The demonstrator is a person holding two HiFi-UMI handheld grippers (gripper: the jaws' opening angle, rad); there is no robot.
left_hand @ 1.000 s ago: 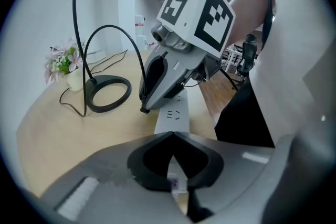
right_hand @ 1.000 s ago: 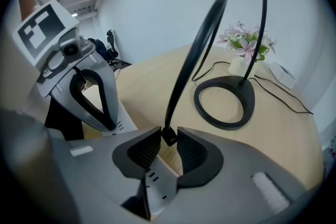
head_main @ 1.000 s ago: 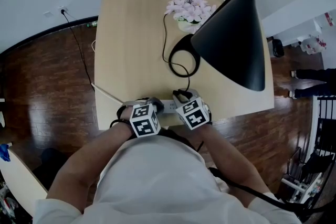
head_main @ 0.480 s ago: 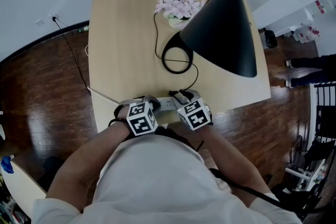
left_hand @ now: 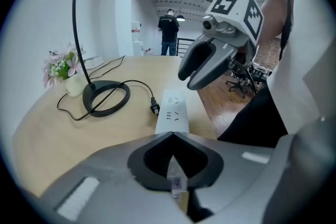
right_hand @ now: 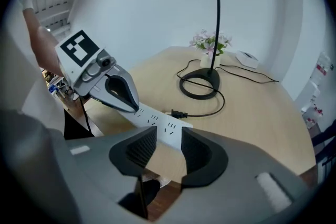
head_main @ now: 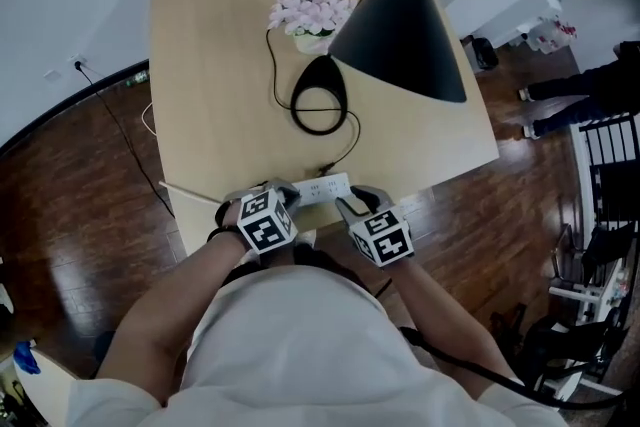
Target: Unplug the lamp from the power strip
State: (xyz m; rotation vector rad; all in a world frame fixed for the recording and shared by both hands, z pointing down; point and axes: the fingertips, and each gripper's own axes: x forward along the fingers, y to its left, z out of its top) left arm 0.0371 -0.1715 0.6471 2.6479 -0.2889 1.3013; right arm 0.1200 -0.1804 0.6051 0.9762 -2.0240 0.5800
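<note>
Tabletop point(head_main: 220, 65): black plug point(left_hand: 154, 107) beside white power strip point(left_hand: 173, 110); left gripper point(head_main: 284, 193) clamps strip, right gripper point(head_main: 352, 205) gapes empty.

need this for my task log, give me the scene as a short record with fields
task state: lamp plug is out of the power strip, lying on the table beside it
left gripper: jaws together, tips on one end of the strip
right gripper: open, nothing between the jaws, near the strip's other end
lamp: upright, ring base on the table, cord running to the loose plug
other: flowers behind the lamp base
</note>
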